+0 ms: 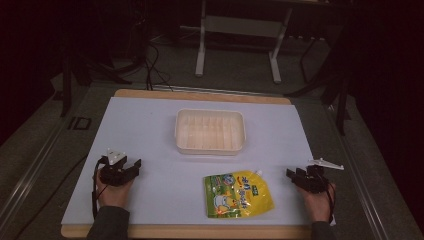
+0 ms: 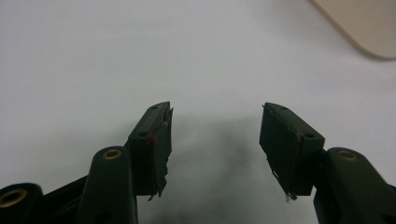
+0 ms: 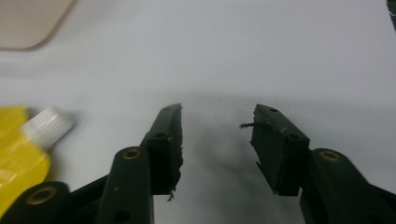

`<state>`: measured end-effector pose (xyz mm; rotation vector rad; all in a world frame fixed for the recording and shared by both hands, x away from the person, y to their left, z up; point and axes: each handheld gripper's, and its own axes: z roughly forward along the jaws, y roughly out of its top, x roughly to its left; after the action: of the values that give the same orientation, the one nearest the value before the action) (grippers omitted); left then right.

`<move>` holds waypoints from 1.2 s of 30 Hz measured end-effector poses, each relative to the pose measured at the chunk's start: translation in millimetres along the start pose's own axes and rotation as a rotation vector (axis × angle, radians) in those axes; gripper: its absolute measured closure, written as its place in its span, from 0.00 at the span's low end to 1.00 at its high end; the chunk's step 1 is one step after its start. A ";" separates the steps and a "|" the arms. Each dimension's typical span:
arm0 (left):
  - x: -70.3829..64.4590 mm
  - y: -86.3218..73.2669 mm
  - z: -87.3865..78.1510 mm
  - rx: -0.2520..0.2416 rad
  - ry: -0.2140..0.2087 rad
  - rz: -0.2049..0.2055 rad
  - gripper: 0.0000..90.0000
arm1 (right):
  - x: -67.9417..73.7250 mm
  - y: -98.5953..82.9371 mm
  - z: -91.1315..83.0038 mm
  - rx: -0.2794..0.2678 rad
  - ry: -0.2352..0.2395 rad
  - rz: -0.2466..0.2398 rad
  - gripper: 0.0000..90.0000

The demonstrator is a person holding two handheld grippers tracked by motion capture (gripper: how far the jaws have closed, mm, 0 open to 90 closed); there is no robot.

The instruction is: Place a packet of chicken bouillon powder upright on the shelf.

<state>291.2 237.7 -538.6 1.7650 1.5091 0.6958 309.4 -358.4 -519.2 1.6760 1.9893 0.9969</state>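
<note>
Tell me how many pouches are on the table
1. The yellow pouch lies flat on the near side of the table, in front of the empty tray, closer to the right gripper than the left gripper.

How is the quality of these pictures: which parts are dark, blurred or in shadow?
High view: dim, the room behind the table nearly black. Left gripper view: a soft shadow lies under the left gripper; the tray corner is blurred. Right gripper view: the yellow pouch and its white cap are out of focus.
</note>
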 end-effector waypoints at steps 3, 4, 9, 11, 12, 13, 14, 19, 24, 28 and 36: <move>3.2 0.2 -0.4 -0.010 0.003 -0.001 0.48 | 0.3 0.4 -5.3 0.002 0.034 -0.005 0.60; 3.2 0.2 -0.4 -0.010 0.003 -0.001 0.47 | 0.3 0.4 -5.3 0.002 0.034 -0.005 0.60; 5.3 -1.1 0.5 -0.004 -0.001 0.004 0.47 | 14.6 1.9 -18.4 0.003 0.095 -0.007 0.56; 2.8 -1.2 0.7 -0.007 0.007 0.024 0.47 | 20.7 0.8 -23.0 0.012 0.115 -0.011 0.54; 1.9 -1.2 0.6 -0.006 0.010 0.032 0.47 | 22.5 -0.2 -24.8 0.010 0.129 -0.015 0.52; 1.4 -1.2 0.7 -0.006 0.008 0.033 0.47 | 24.5 -1.5 -27.3 0.016 0.143 -0.010 0.51; 1.1 -1.2 0.7 -0.007 0.008 0.035 0.47 | 25.8 -3.0 -29.1 0.022 0.158 -0.010 0.49; 0.5 -1.2 0.9 -0.002 0.011 0.042 0.47 | 30.1 -15.0 -30.9 0.057 0.243 0.022 0.45; -0.5 -1.3 1.1 -0.006 0.002 0.049 0.46 | 39.0 -25.4 -28.1 0.084 0.295 0.041 0.44; -0.3 -1.3 1.1 -0.006 0.003 0.048 0.46 | 49.2 -28.0 -25.1 0.112 0.329 0.030 0.44; 0.0 -1.3 0.8 -0.006 -0.001 0.049 0.46 | 62.1 -31.2 -15.4 0.160 0.372 0.014 0.47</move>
<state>291.0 237.7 -540.1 1.8030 1.4658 0.7236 262.4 -304.9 -520.2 1.6842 2.3498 1.2607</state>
